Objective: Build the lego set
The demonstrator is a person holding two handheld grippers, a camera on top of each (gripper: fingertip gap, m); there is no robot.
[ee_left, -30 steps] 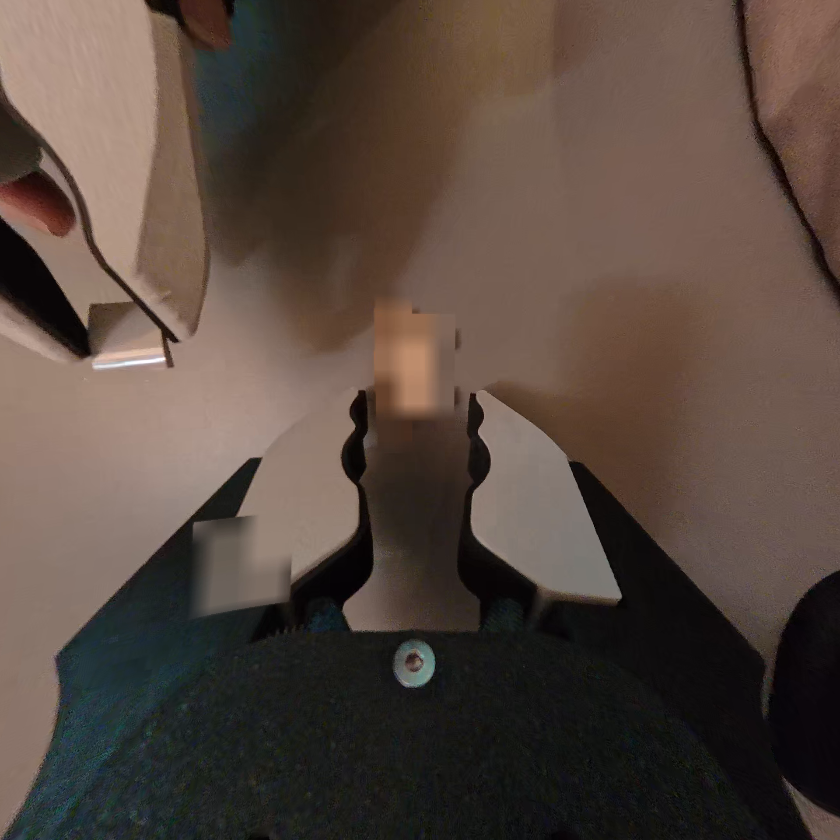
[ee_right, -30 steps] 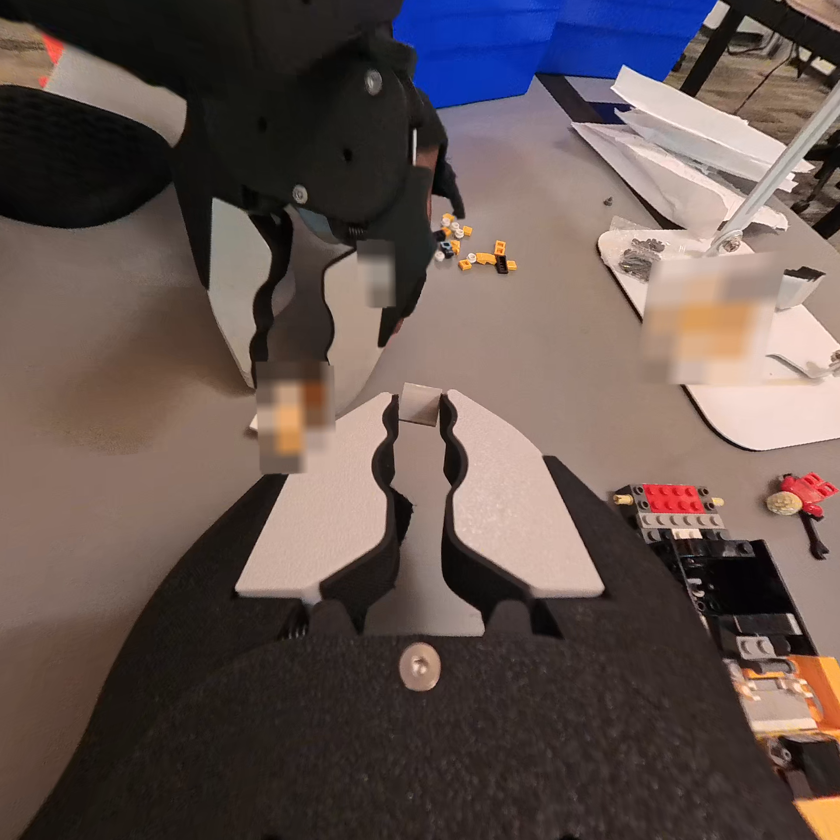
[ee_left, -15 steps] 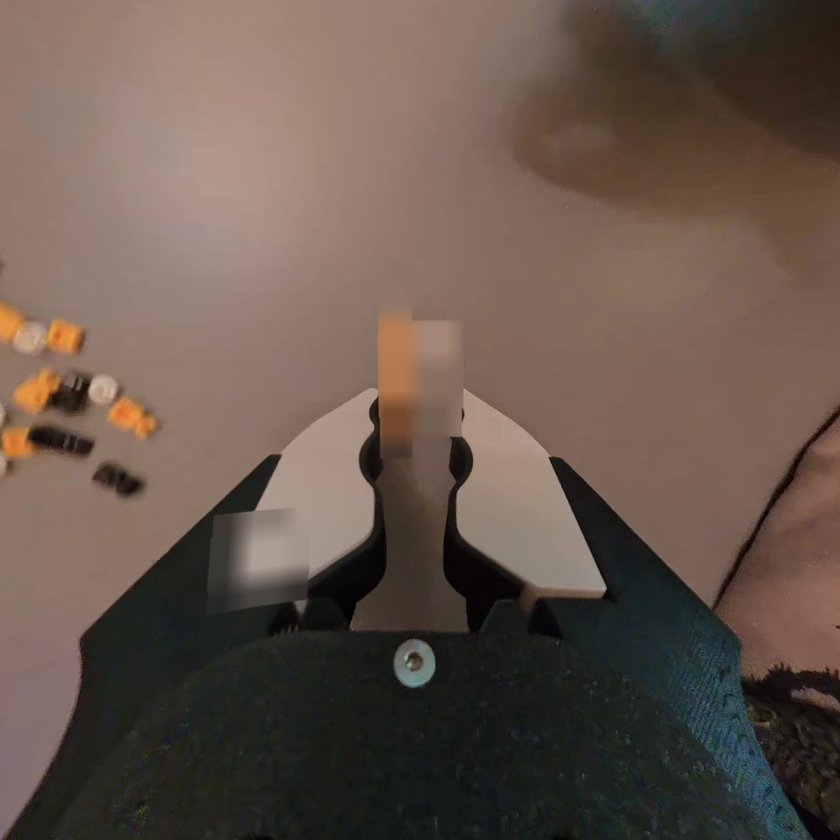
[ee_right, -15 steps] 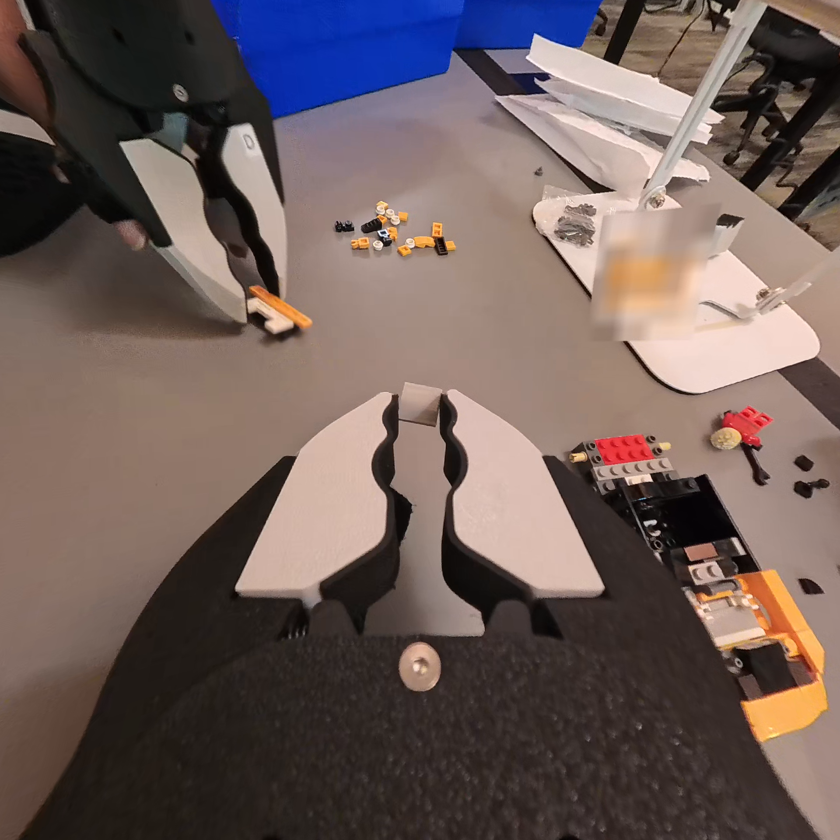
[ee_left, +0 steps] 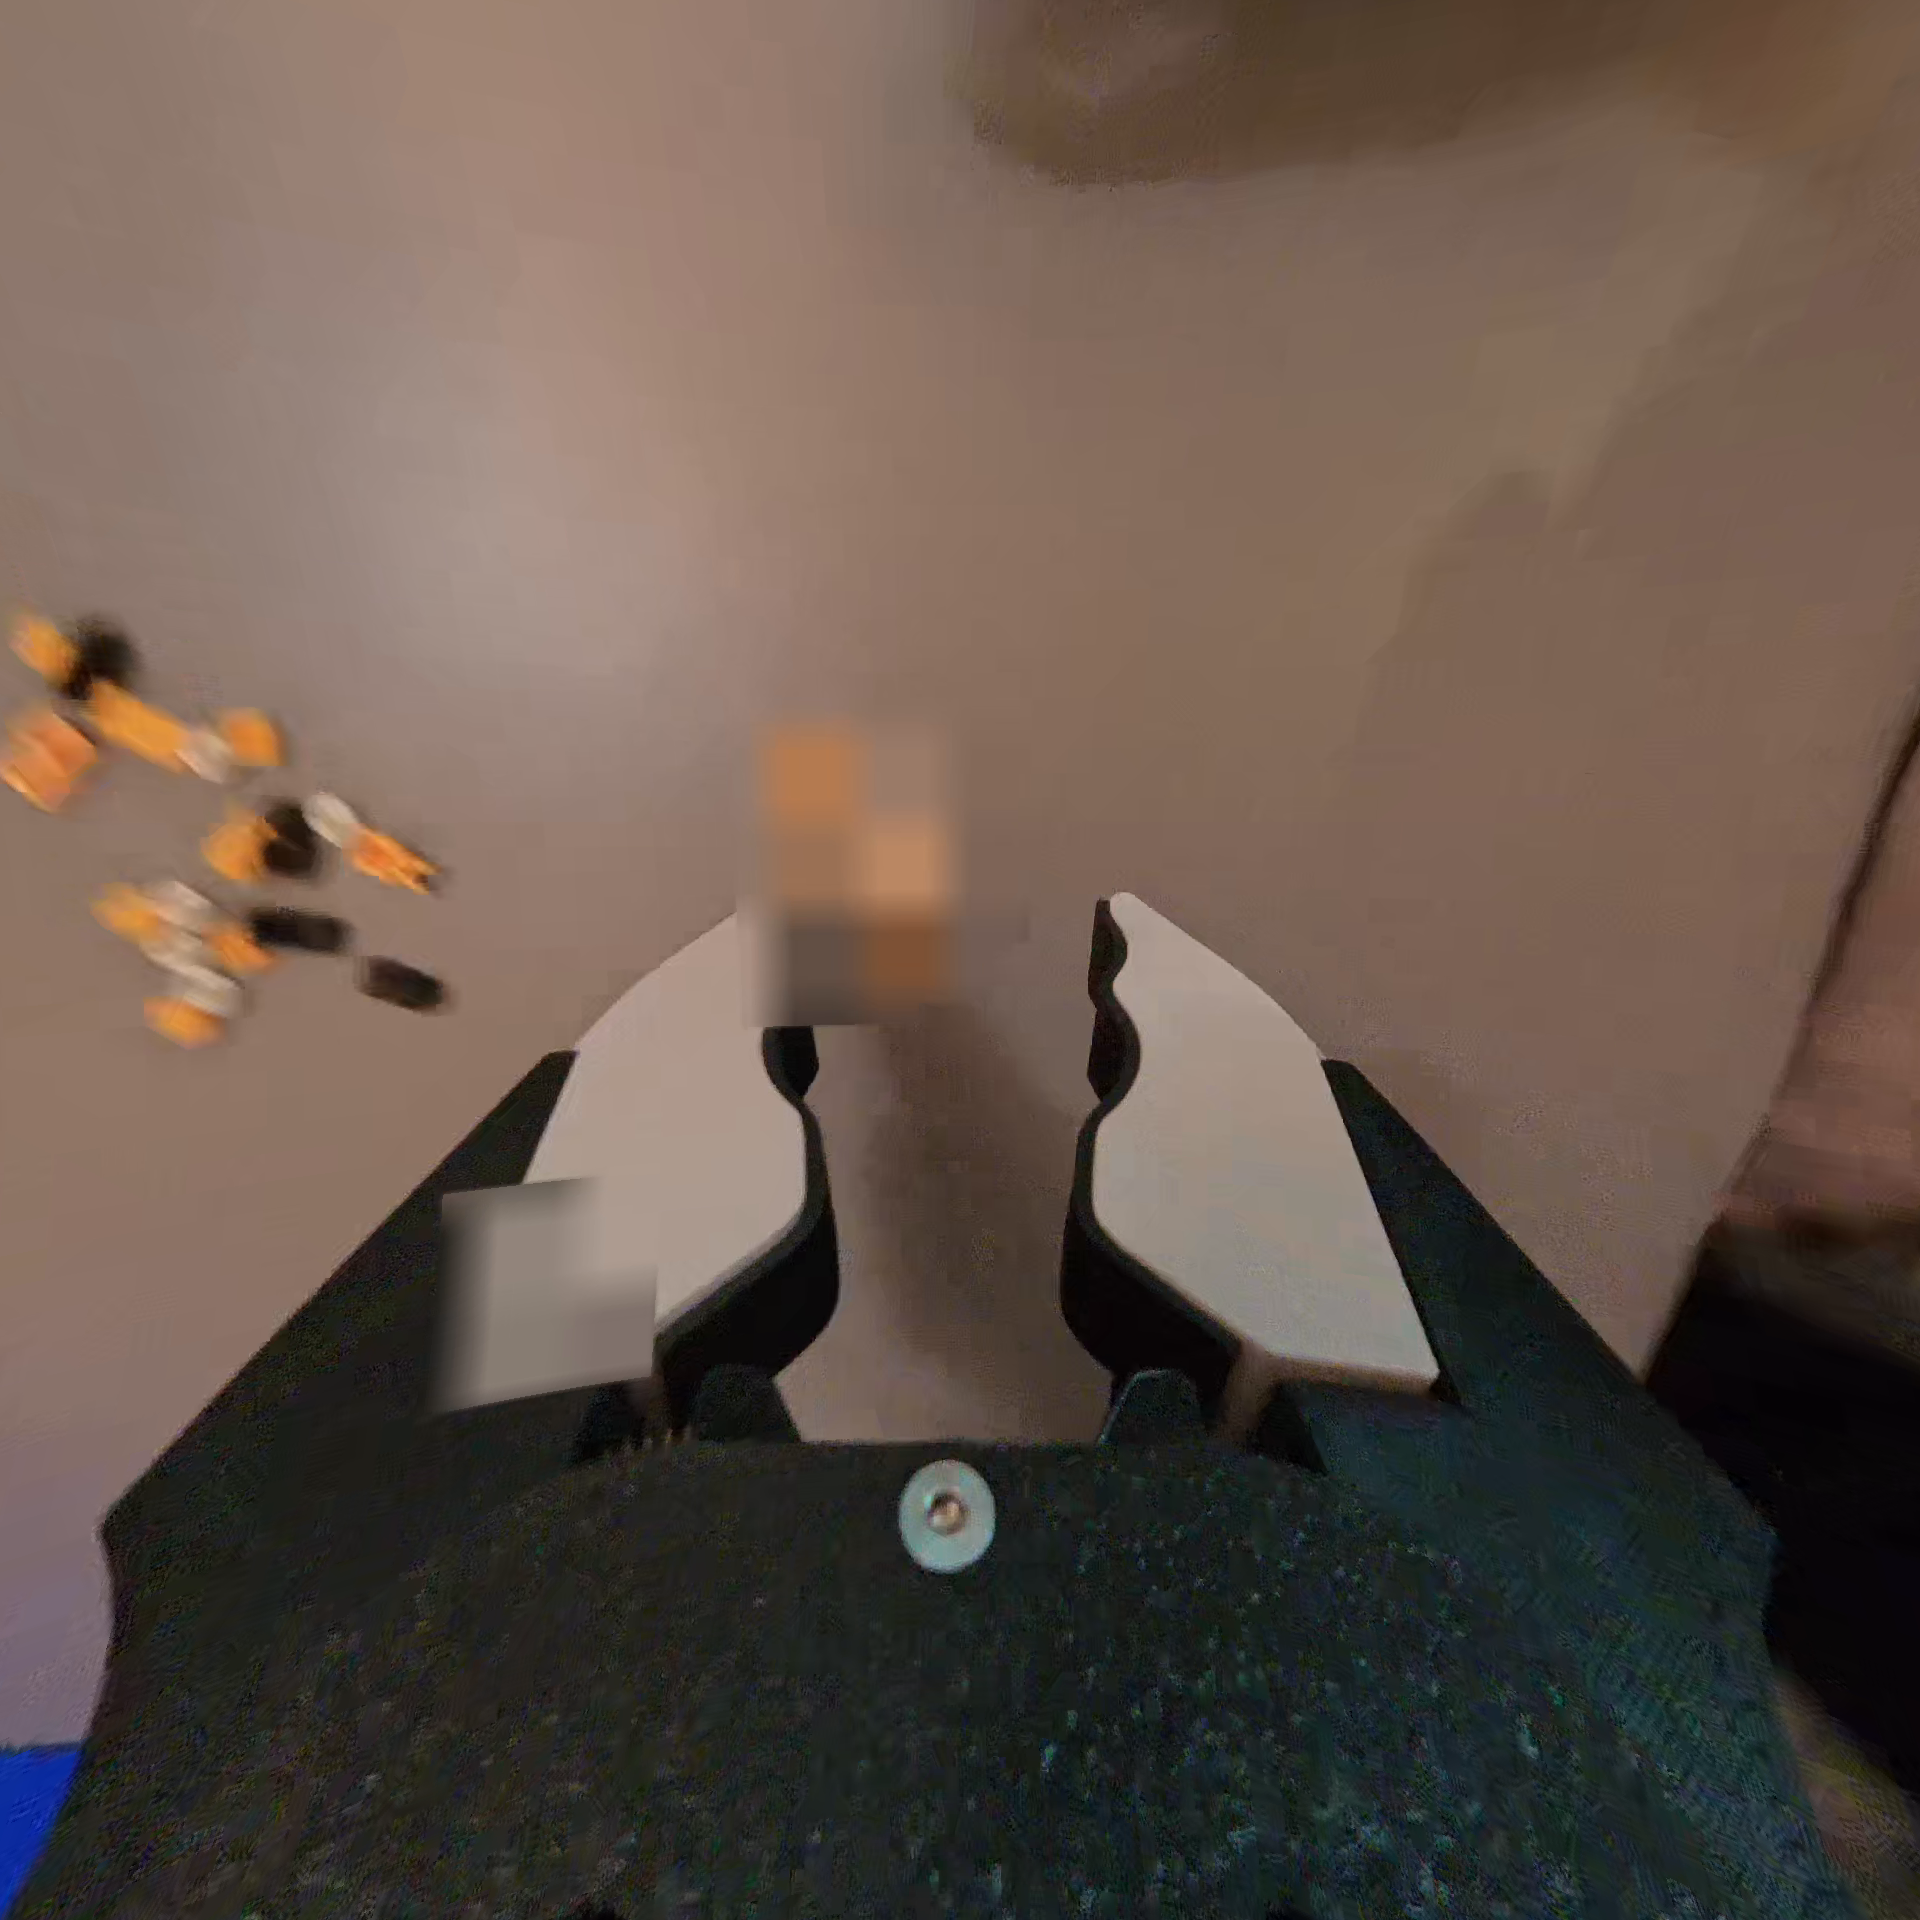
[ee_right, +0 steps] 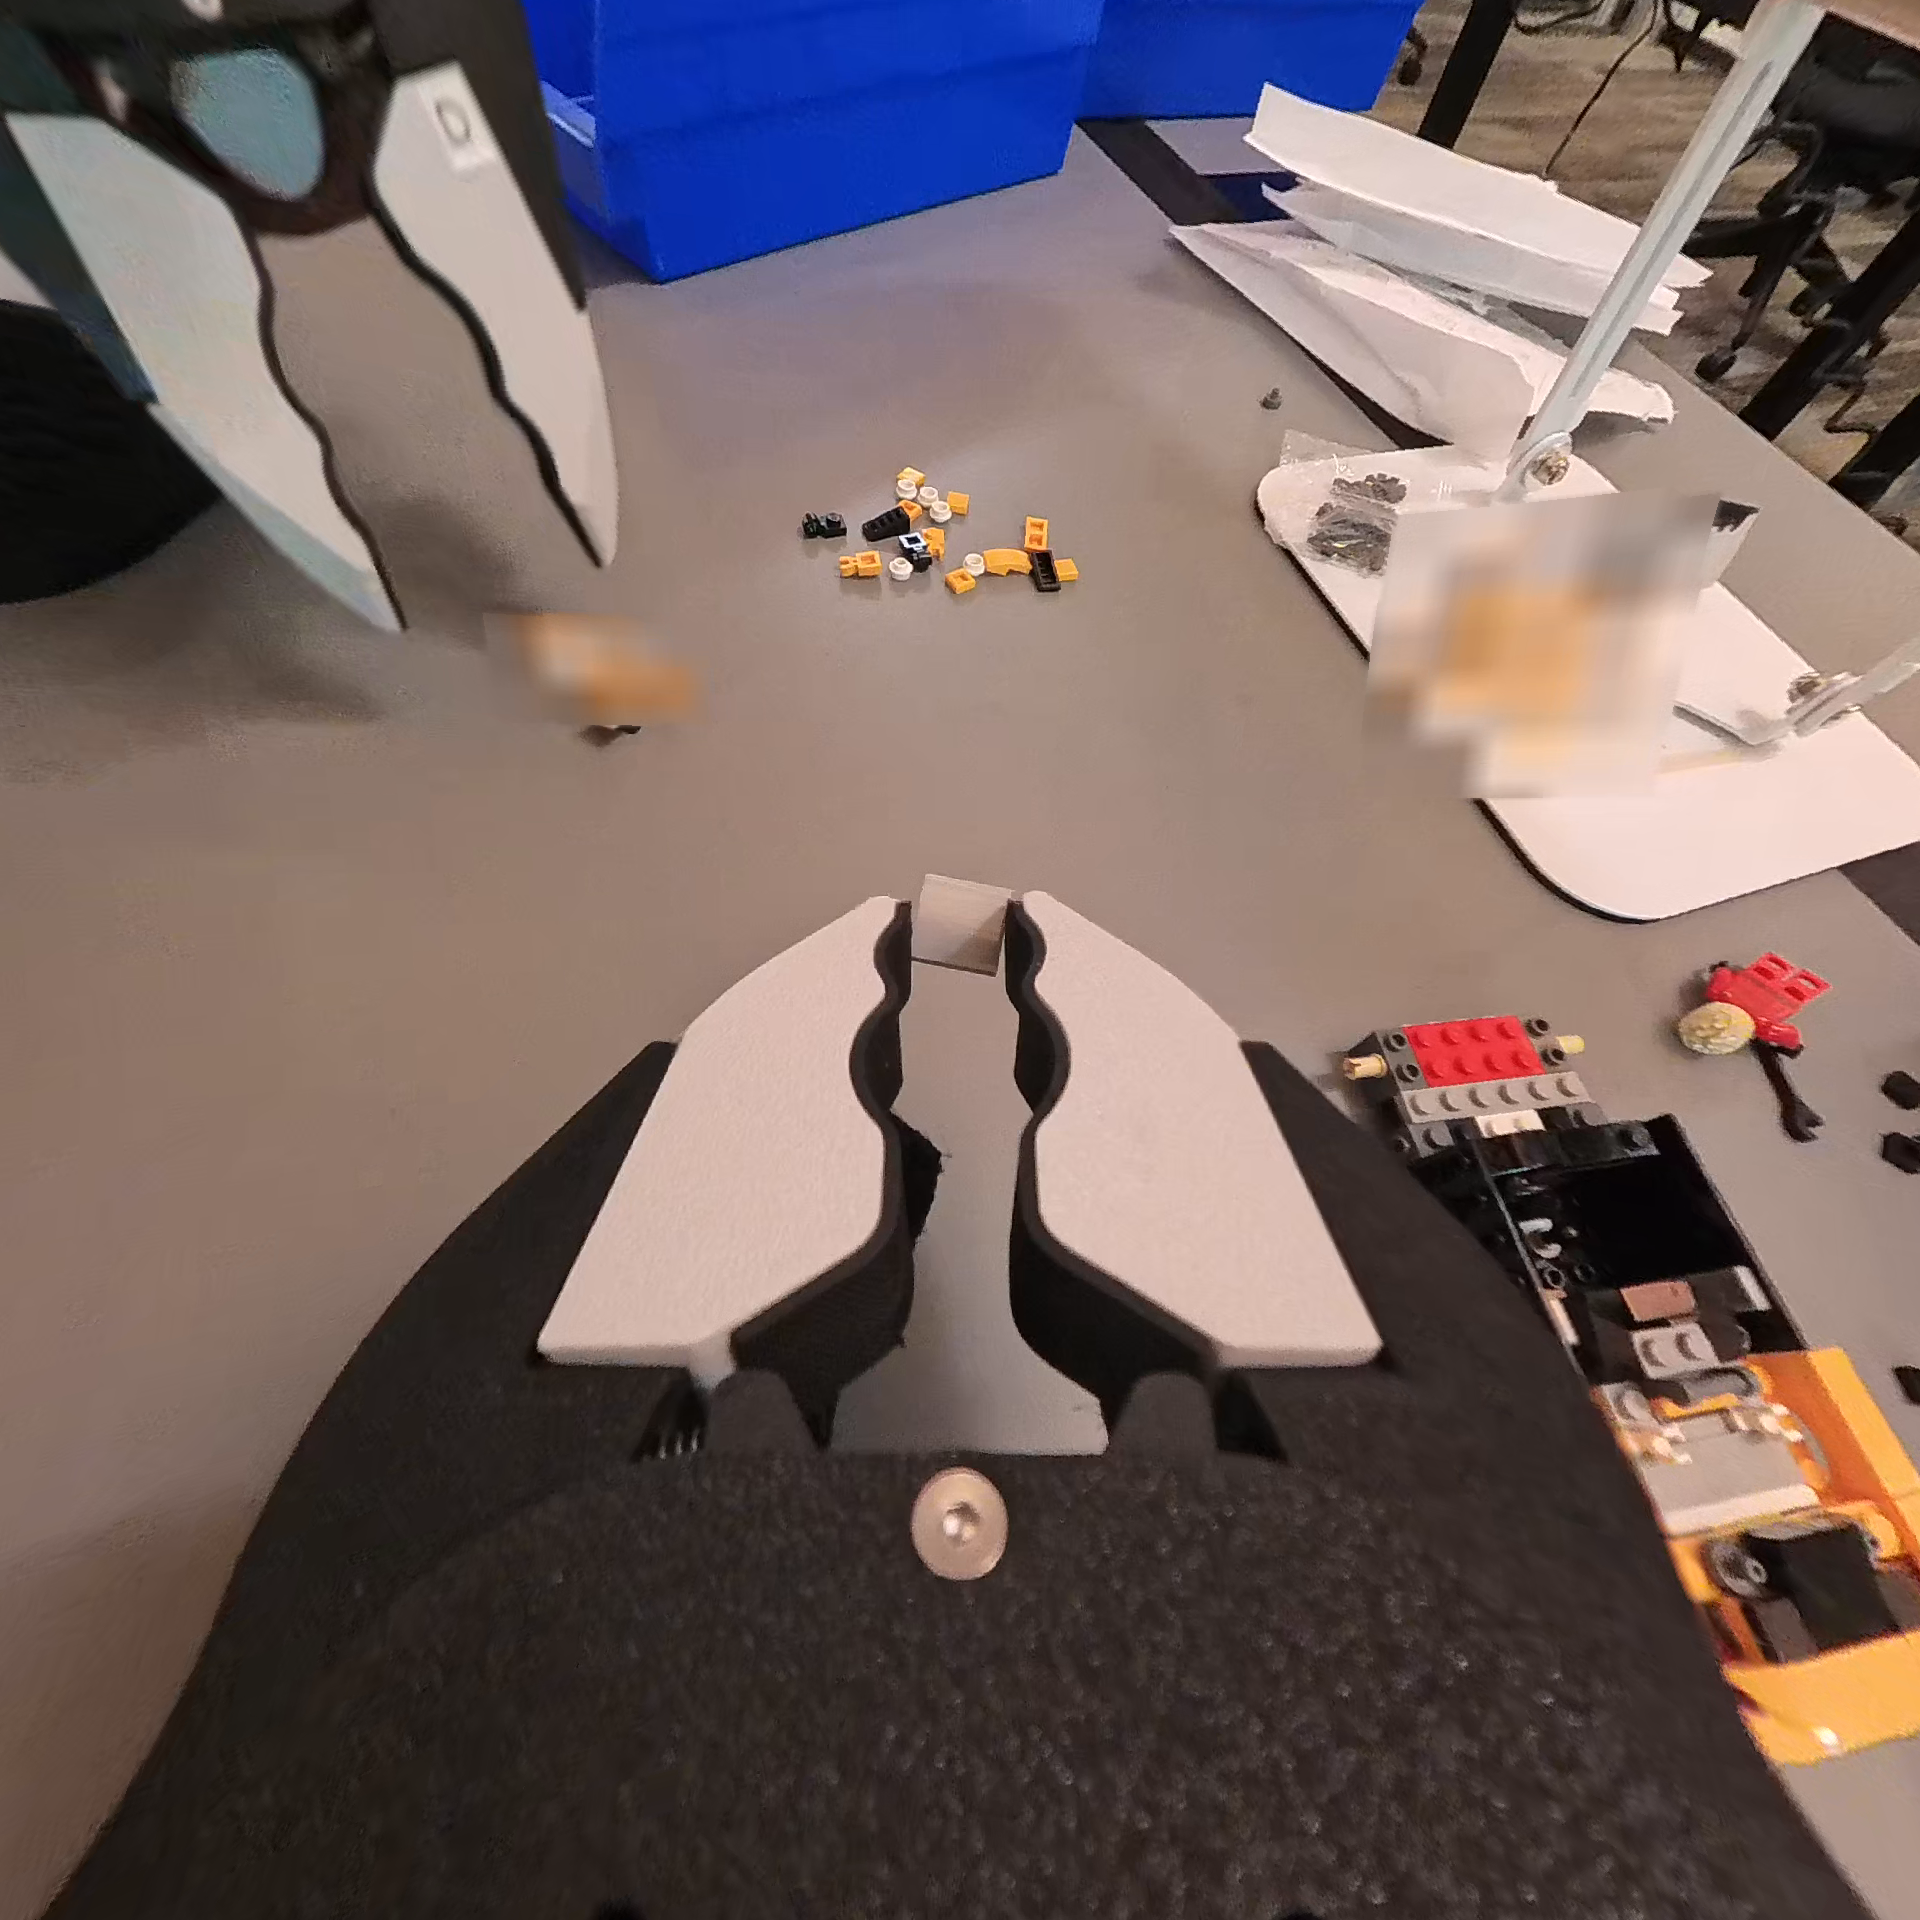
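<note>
Right wrist view: a small grey block point(ee_right: 958, 923) is pinched by the right tongs point(ee_right: 961, 914), left tongs point(ee_right: 499, 582) are spread empty, and that block could easily be popped out if squeezed harder.

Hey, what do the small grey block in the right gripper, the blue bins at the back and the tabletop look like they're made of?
Grey block: likely plastic, matt, flat faces with crisp edges. Blue bins: probably moulded plastic, smooth with a slight sheen and an even, saturated colour. Tabletop: smooth matt grey, perhaps laminate; the look leaves it open.
</note>
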